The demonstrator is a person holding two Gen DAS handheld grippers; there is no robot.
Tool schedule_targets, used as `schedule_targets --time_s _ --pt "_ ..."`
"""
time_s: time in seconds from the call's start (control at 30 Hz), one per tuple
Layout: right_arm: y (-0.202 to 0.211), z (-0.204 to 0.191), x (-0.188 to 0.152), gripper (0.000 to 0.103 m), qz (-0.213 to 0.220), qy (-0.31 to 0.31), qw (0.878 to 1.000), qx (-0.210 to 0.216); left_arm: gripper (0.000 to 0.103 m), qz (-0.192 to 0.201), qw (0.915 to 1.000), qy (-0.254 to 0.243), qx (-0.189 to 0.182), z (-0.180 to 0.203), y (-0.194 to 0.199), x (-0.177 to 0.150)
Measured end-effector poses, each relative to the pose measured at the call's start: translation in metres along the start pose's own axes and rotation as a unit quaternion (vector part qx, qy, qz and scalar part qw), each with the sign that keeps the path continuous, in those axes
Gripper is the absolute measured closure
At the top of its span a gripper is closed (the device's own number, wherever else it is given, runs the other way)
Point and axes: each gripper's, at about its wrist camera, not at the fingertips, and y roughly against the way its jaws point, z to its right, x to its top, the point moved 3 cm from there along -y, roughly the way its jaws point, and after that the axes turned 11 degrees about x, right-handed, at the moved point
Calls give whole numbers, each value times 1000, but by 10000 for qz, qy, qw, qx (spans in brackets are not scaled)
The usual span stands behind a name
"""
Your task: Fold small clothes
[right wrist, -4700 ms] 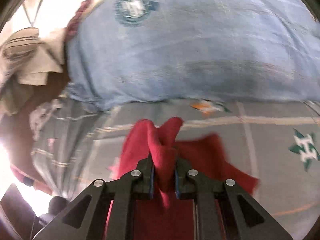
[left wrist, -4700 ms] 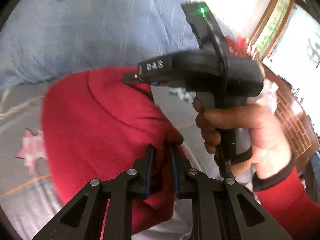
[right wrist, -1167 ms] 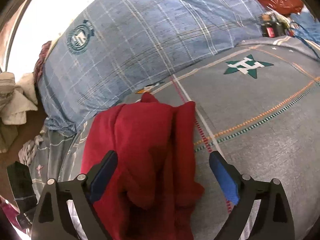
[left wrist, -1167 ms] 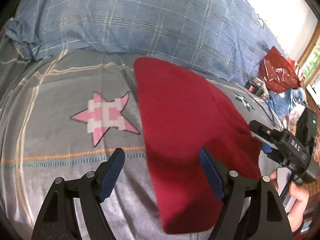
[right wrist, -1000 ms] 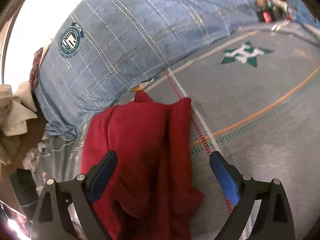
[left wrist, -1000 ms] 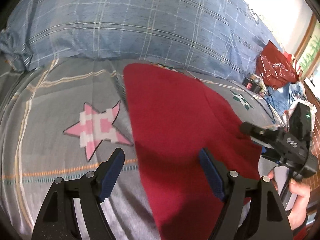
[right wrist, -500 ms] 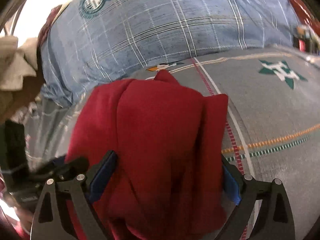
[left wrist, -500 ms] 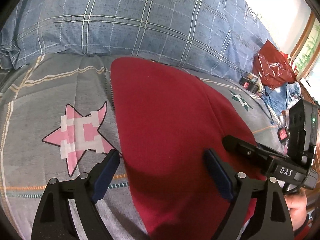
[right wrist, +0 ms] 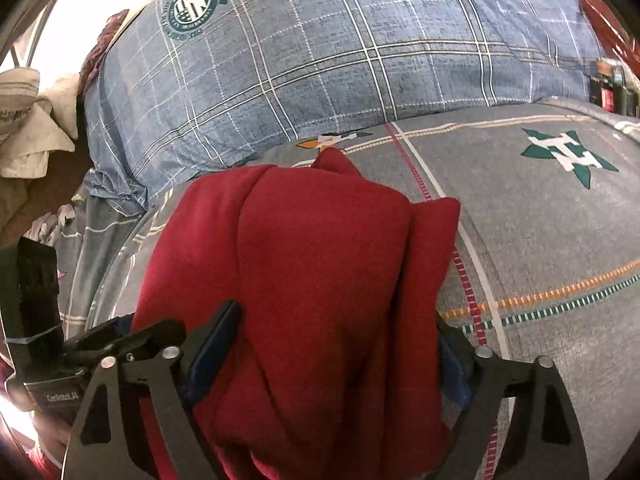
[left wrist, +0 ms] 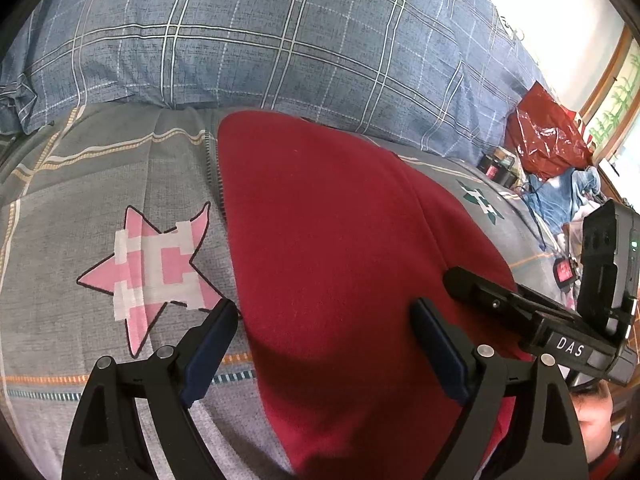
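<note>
Lying on your grey star-print bedsheet (left wrist: 80, 208), just below the blue plaid pillow (left wrist: 280, 40), the folded red fleece garment (left wrist: 328, 248) looks soft, light and floppy, so expect layers to slide and sag. Take hold at the near edge, pinching all layers. Your left gripper (left wrist: 324, 340) stands spread over it; your right gripper (right wrist: 336, 344), jaws just closing inward, straddles the bundle without clearly pinching it.

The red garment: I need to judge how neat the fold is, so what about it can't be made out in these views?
- Left wrist view: the red garment's near edge is cut off by the frame; the right gripper covers its right side.
- Right wrist view: its near end runs under the right gripper; bunched layers hide the edges.
</note>
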Motion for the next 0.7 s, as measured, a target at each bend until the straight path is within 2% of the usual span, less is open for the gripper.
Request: schedule_targets --time_s 0.07,0.1,0.17,0.23,0.3,0.33,0.4,0.53,0.7 --pt "1 -4 0 28 19 92 10000 -21 16 33 10000 -4 -23 1 0 -1" --pt "1 -6 0 33 32 152 9999 -21 23 54 10000 -12 -72 1 1 -1" --pt "2 -12 0 38 60 308 9995 -97 30 111 9999 -45 -72 3 3 -2" --pt "4 -20 -1 45 107 452 9987 -186 44 187 9998 -89 -81 2 8 -3" --pt "9 -28 -1 57 174 517 9983 -193 55 213 9996 -72 -156 -2 18 -1" --pt "12 -33 -1 59 203 547 9982 -159 57 195 9995 -37 -245 -6 26 1" --pt "22 -47 2 62 294 579 9979 9 58 228 9993 41 -300 -16 43 5" --pt "23 -77 10 63 306 461 9968 581 58 425 9990 22 153 -43 88 12" --pt "-9 -115 13 60 80 502 9932 1049 56 255 9968 179 735 -92 105 3"
